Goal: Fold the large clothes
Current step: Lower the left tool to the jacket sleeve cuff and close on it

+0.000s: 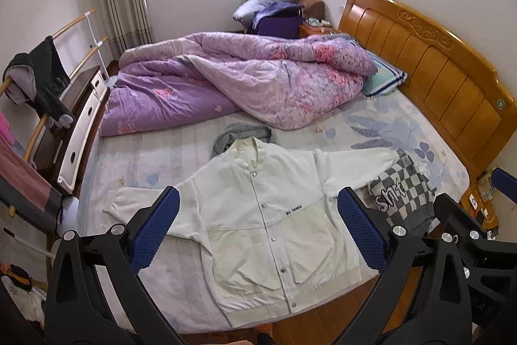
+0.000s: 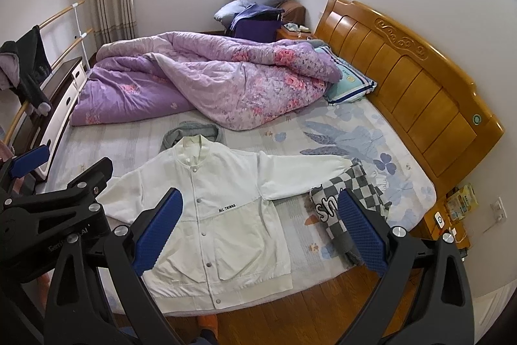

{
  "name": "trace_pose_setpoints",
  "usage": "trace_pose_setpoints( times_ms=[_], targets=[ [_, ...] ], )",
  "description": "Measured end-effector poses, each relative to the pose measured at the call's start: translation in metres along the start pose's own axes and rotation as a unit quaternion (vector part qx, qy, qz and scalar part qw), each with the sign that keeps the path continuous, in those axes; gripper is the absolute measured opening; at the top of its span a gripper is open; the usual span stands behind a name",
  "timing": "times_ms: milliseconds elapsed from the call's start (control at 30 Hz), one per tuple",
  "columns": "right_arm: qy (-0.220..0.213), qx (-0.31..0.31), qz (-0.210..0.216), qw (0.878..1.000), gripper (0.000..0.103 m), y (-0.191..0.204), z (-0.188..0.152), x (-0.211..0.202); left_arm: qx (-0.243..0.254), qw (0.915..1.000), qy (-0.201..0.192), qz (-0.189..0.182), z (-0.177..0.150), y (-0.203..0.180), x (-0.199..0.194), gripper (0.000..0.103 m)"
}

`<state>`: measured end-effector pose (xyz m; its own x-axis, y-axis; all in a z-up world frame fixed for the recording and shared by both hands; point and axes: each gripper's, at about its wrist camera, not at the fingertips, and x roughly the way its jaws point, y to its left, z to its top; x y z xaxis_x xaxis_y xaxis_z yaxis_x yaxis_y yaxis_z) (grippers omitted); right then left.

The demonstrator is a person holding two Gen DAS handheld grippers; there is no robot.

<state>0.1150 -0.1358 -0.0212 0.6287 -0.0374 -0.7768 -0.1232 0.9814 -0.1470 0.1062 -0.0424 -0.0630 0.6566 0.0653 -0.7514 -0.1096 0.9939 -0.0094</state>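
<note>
A white snap-button jacket (image 1: 258, 215) (image 2: 210, 215) lies flat and face up on the bed, sleeves spread to both sides, hem at the near edge. My left gripper (image 1: 258, 228) hovers above it, open and empty. My right gripper (image 2: 261, 231) also hangs open and empty, above the jacket's right half. The left gripper's body shows at the left edge of the right wrist view, and the right gripper's body at the right edge of the left wrist view. A grey-and-white checkered garment (image 1: 404, 196) (image 2: 349, 206) lies crumpled beside the jacket's right sleeve.
A grey garment (image 1: 242, 134) (image 2: 194, 131) lies behind the collar. A purple floral quilt (image 1: 242, 80) is heaped at the bed's far half, a pillow (image 1: 384, 80) by the wooden headboard (image 1: 436, 60). A drawer cabinet and clothes rack (image 1: 38, 80) stand left; nightstand (image 2: 449, 215) right.
</note>
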Motion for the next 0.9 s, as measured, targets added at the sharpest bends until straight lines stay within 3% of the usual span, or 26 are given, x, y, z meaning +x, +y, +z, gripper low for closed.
trace_pose_setpoints(
  times_ms=[200,400,533,633,733,900],
  targets=[
    [0.027,-0.017,0.016,0.999,0.093,0.008,0.005,0.026,-0.009,0.9995,0.031,0.007,-0.002,0.011,0.025,0.098],
    [0.057,-0.051,0.023,0.997,0.093,0.044,0.011,0.066,-0.011,0.9981,0.059,0.014,-0.008,0.044,0.063,0.098],
    [0.08,-0.061,0.022,0.995,0.093,0.079,0.014,0.1,-0.005,0.9964,0.084,0.004,-0.013,0.082,0.102,0.098],
    [0.101,-0.074,0.02,0.992,0.093,0.11,0.018,0.129,0.006,0.9949,0.093,0.037,-0.017,0.112,0.133,0.098],
    [0.119,-0.096,0.023,0.988,0.093,0.146,0.024,0.162,0.008,0.9921,0.116,0.047,-0.02,0.148,0.167,0.098],
    [0.143,-0.116,0.036,0.982,0.093,0.201,0.028,0.213,-0.025,0.9884,0.143,0.045,-0.028,0.218,0.221,0.098]
  ],
)
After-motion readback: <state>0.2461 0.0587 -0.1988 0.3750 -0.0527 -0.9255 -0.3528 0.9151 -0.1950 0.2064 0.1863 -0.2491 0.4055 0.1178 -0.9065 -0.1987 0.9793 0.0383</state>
